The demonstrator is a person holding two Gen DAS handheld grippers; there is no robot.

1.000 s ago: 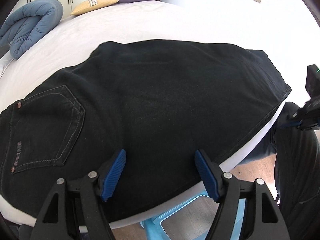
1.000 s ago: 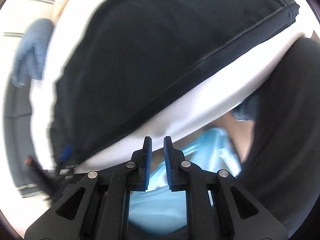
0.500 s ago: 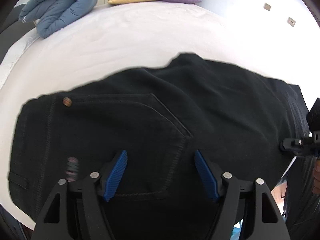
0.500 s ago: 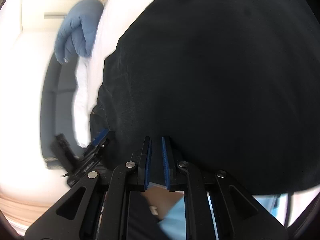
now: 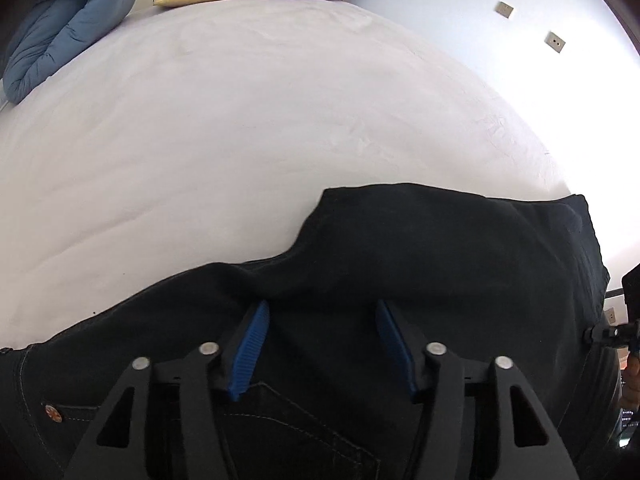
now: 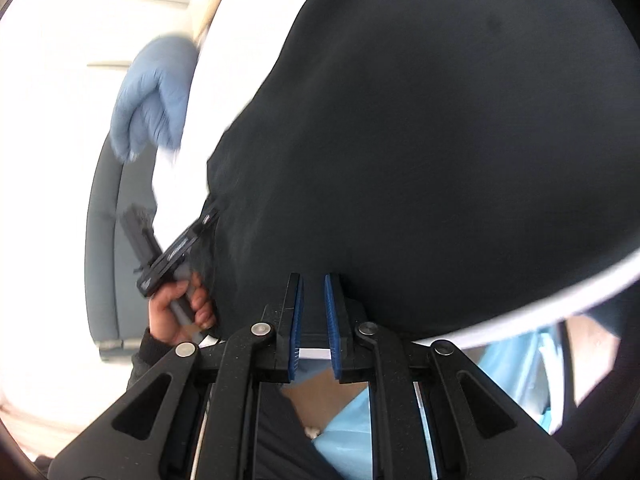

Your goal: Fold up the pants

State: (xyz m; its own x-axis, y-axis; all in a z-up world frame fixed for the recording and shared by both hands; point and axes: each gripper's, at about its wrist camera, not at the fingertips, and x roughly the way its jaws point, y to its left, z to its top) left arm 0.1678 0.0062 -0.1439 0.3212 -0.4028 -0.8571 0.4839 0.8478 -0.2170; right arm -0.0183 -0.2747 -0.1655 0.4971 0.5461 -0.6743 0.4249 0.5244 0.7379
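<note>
While the black jeans lie along the near edge of the white bed, the left tongs hover spread wide over their back-pocket area. The right tongs sit nearly closed at the jeans' edge; whether they pinch fabric is unclear.

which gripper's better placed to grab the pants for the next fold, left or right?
Left, probably. The left gripper is open over the black pants near the back pocket; the right gripper is nearly closed at their near edge.

Black pants cut off below, blue blanket motion-blurred, right tongs' grip unclear
</note>
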